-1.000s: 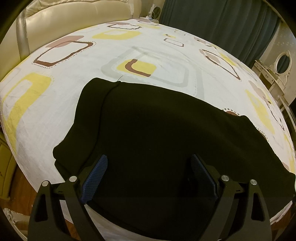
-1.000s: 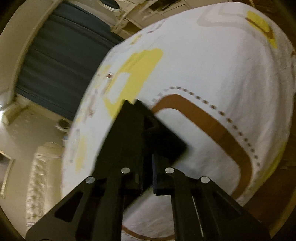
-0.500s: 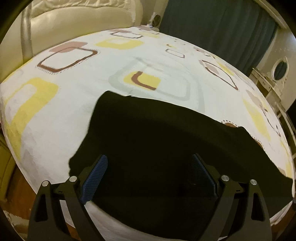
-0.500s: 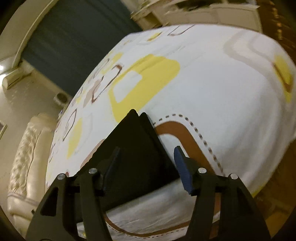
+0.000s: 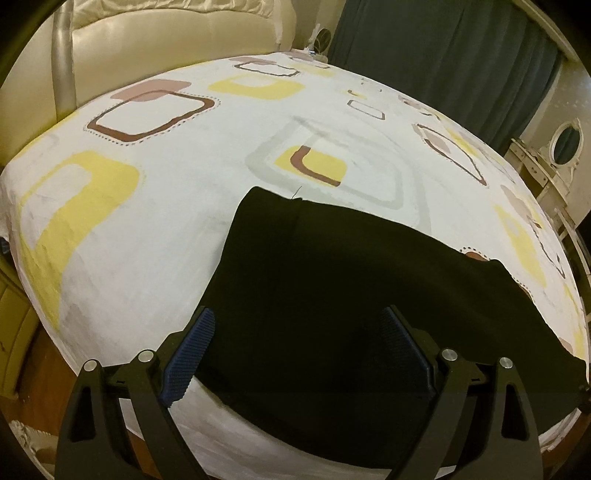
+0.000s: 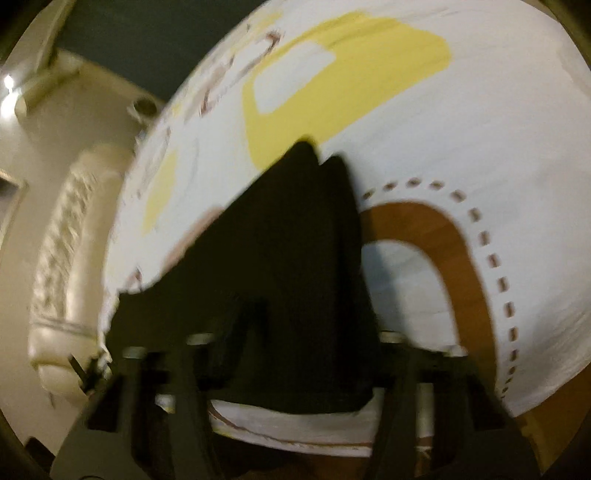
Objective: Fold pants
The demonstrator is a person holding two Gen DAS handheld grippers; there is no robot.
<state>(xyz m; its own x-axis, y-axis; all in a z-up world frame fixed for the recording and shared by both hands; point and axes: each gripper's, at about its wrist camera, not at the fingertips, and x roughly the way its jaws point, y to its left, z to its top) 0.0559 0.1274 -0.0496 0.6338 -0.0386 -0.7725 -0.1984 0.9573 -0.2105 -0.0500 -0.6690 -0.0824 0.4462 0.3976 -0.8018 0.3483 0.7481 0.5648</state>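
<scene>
The black pants (image 5: 351, 280) lie flat on the bed, folded lengthwise, stretching from the left-centre to the right edge in the left wrist view. My left gripper (image 5: 297, 343) is open and empty, held above the near edge of the pants. In the blurred right wrist view one end of the pants (image 6: 295, 258) lies on the sheet, with two cloth tips pointing away. My right gripper (image 6: 306, 339) is open around that end, holding nothing.
The bed sheet (image 5: 155, 206) is white with yellow, brown and grey squares. A cream padded headboard (image 5: 173, 33) stands behind, dark curtains (image 5: 443, 55) at the back right, a dressing table with an oval mirror (image 5: 565, 144) to the right. The bed's edge and wooden floor (image 5: 40, 369) lie close in front.
My right gripper went from shut on the pants' end to open and let the cloth drop on the sheet. My left gripper stayed open and drifted left, so the pants sit further right.
</scene>
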